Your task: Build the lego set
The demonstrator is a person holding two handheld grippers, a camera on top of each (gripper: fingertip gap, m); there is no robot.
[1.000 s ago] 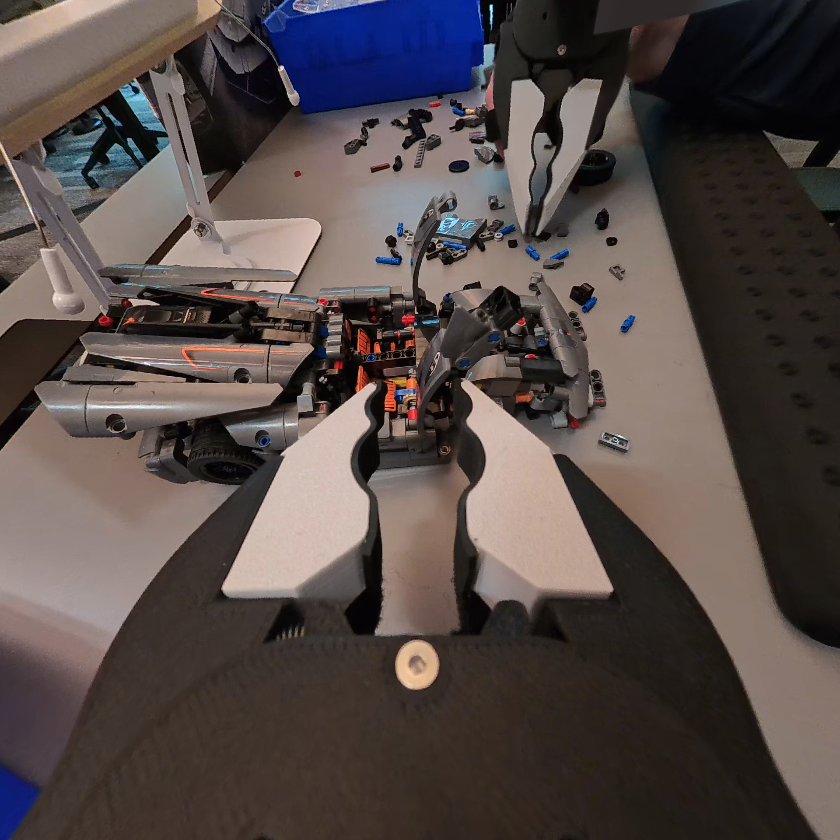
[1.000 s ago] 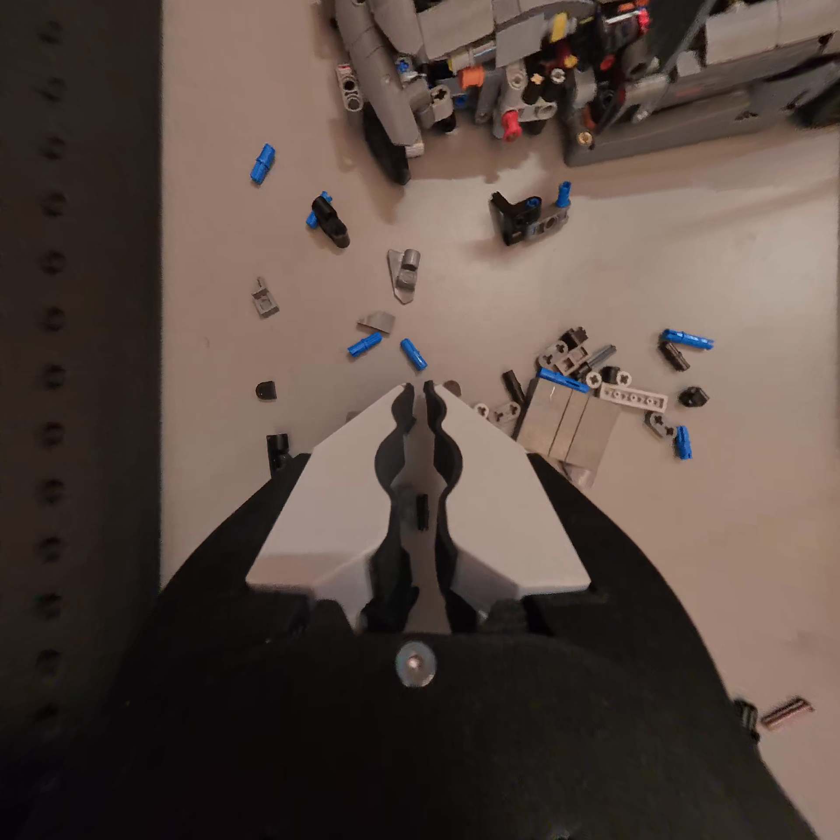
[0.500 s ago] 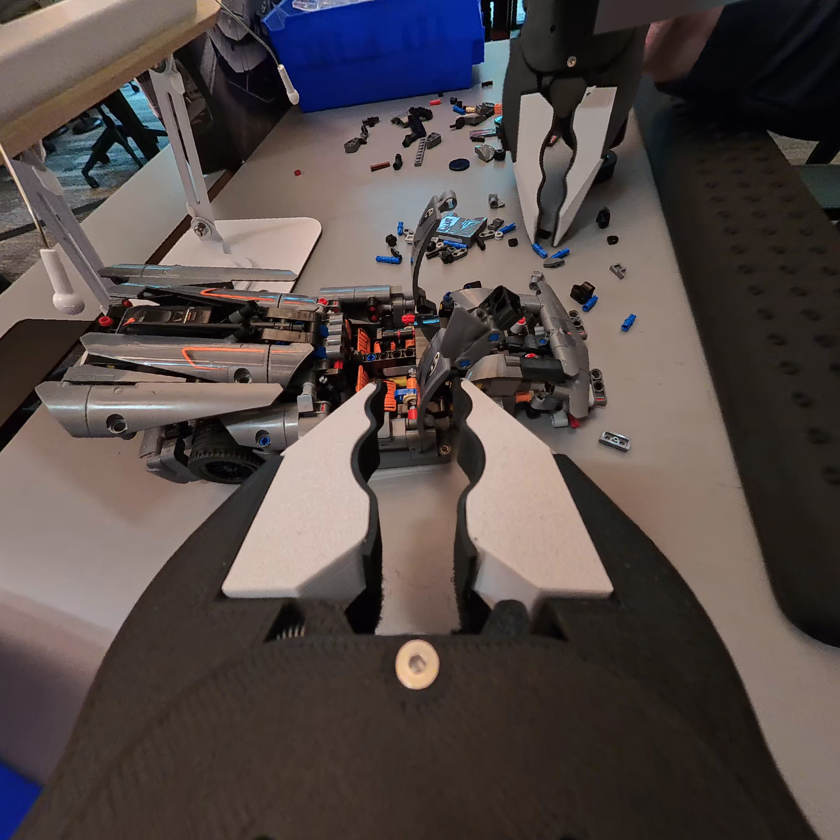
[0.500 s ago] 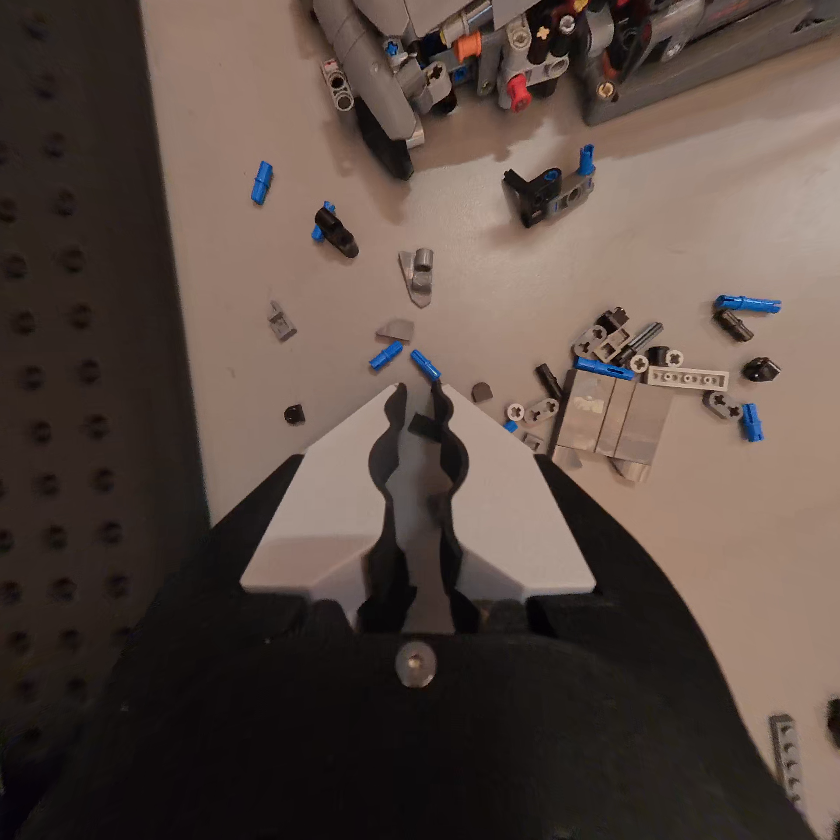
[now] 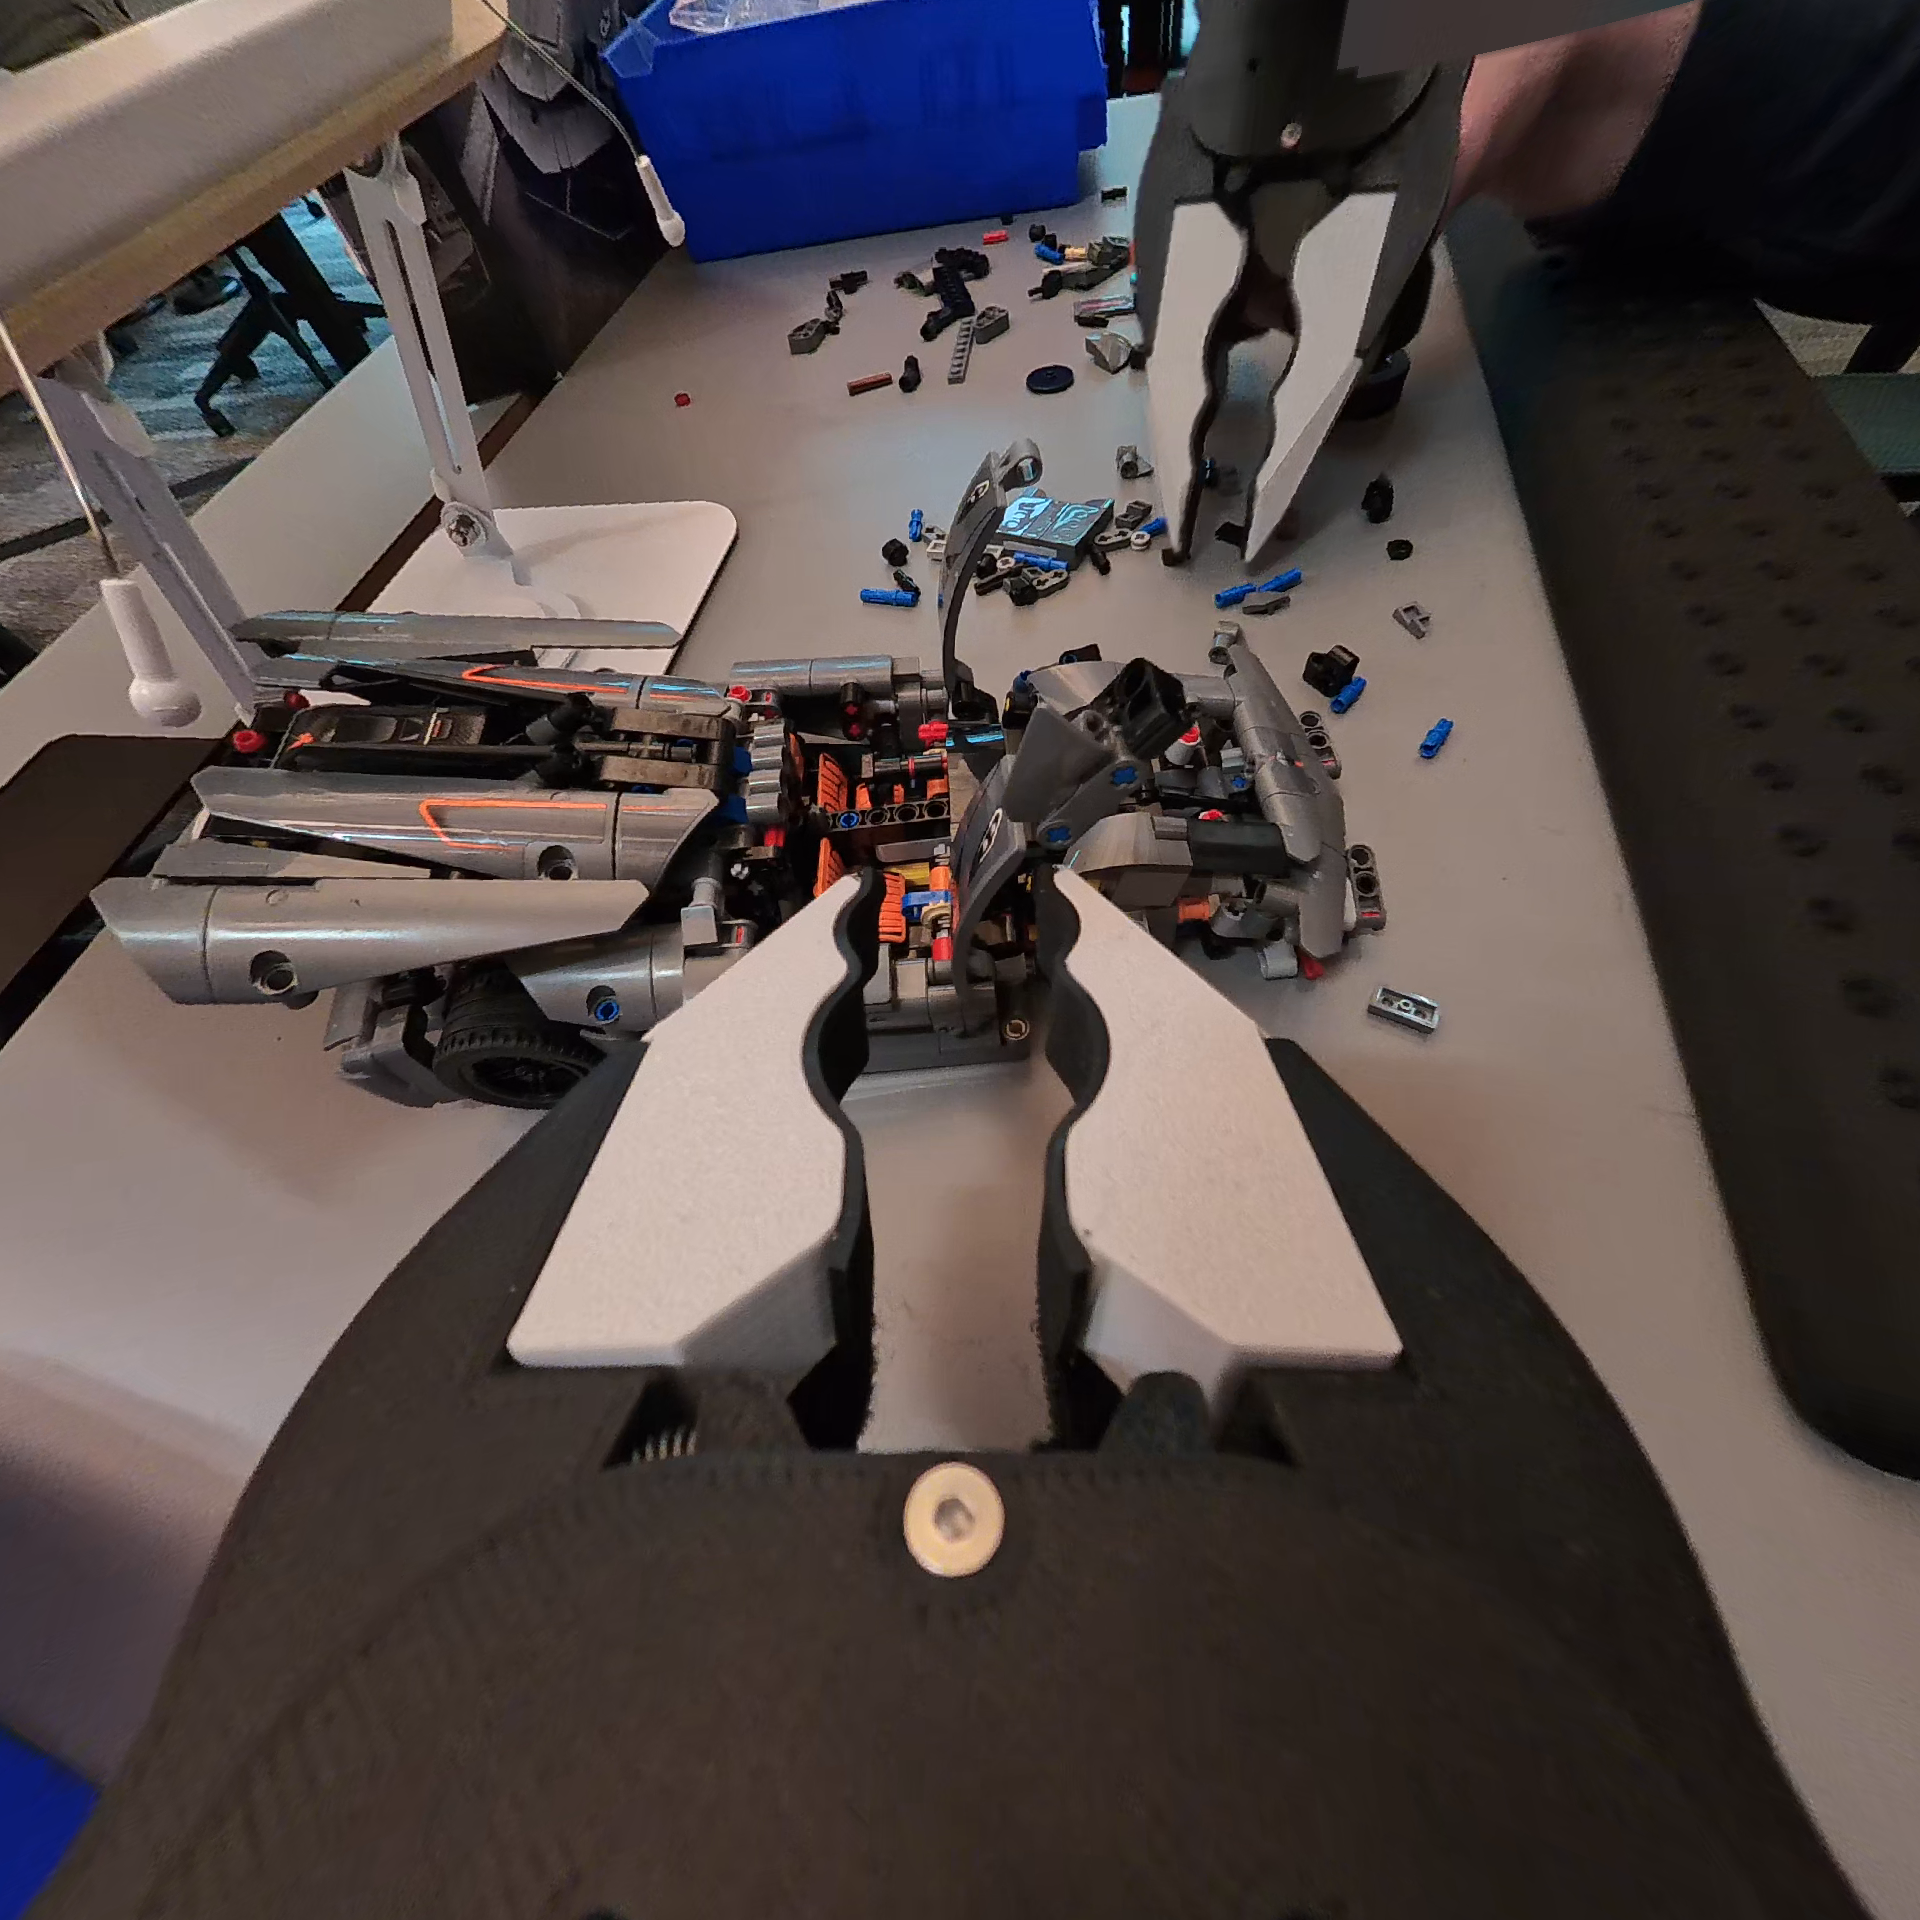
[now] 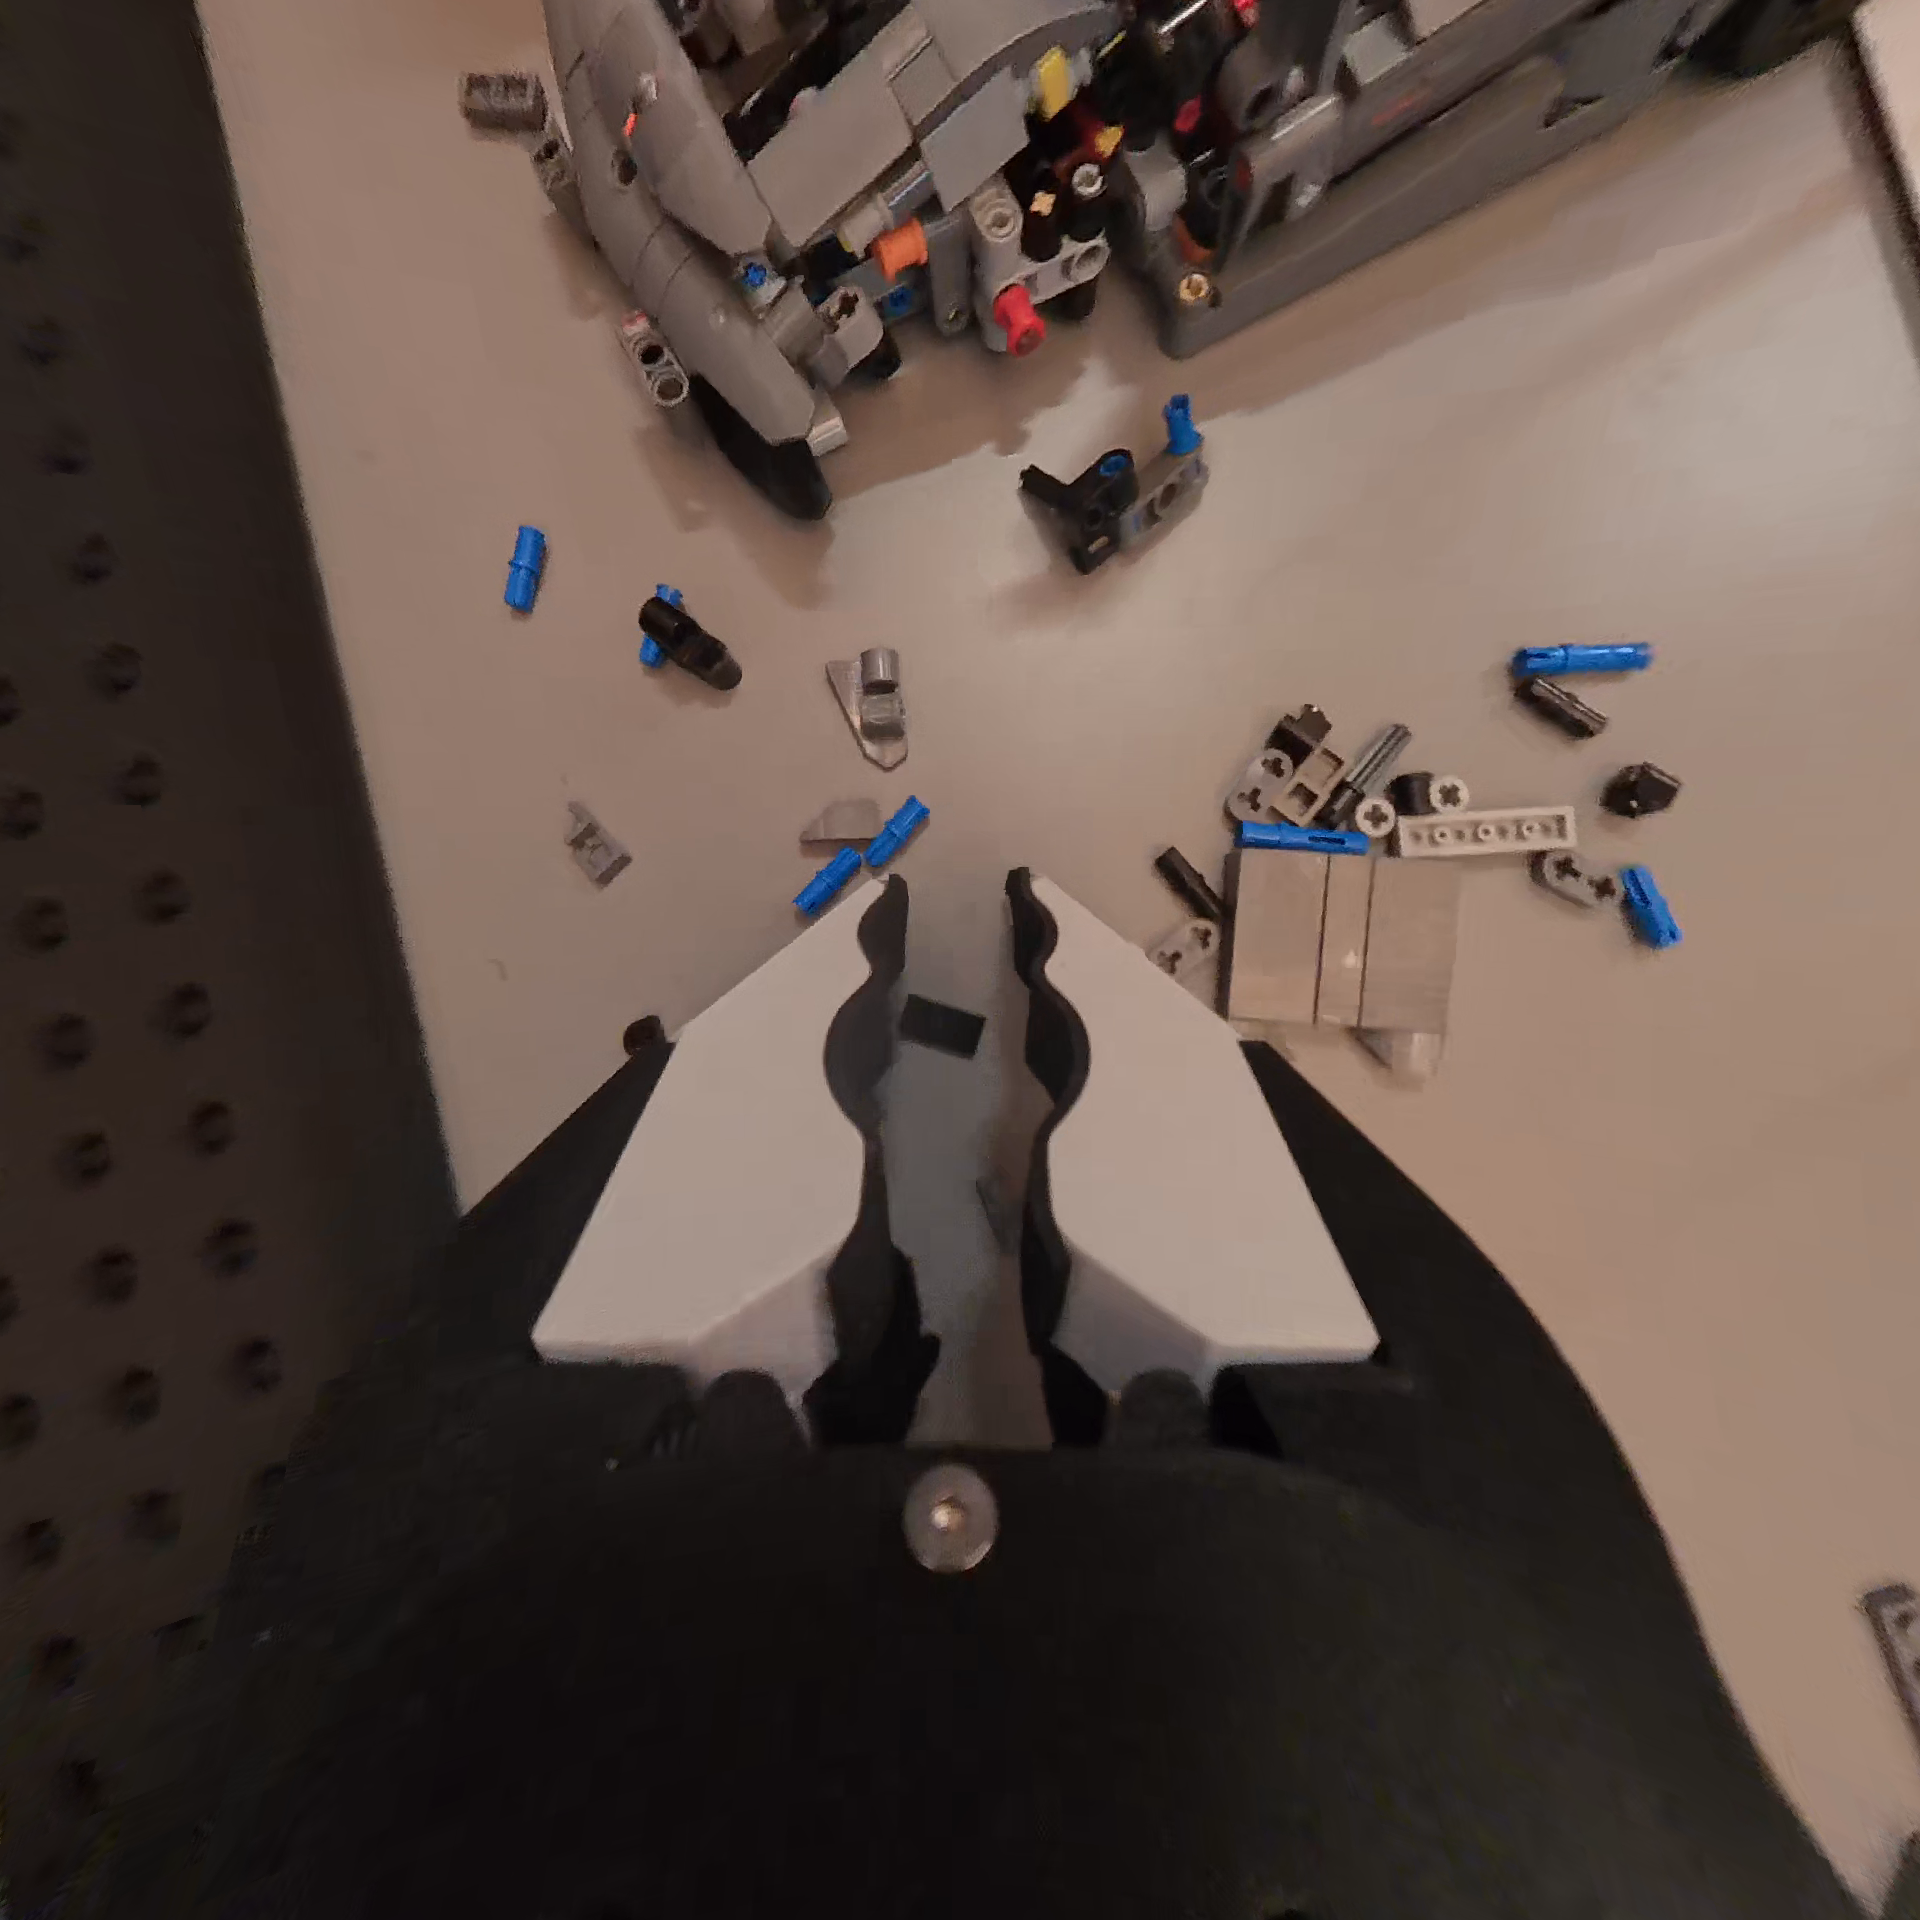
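I am working two handheld grippers over a pale table (image 5: 1507,1091). My left gripper (image 5: 951,899) has its jaws spread apart, holding nothing, its tips at the near side of the one partly built grey lego car (image 5: 499,831), around the open middle where orange and black parts show. The car lies lengthwise across the table, with one black wheel (image 5: 509,1049) visible at its near side.

My right gripper (image 6: 956,883) points down at the table, jaws parted with a clear gap and gripping nothing. Between its fingers (image 6: 748,1122), lying on the table, is one small flat black piece (image 6: 940,1029). Just beyond the left fingertip lie two short blue pins (image 6: 862,852) side by side, beside one small grey wedge (image 6: 840,821). To the right sits one grey panel of three joined tiles (image 6: 1340,940), touching a cluster of small grey and black connectors. In the right wrist view I count eight loose blue pins in all. The car's front end (image 6: 935,177) fills the top of that view.

From the left wrist view, the right gripper (image 5: 1216,540) stands upright at the far side among the scattered pieces, with one blue bin (image 5: 862,114) behind and one white stand (image 5: 561,561) to the left.
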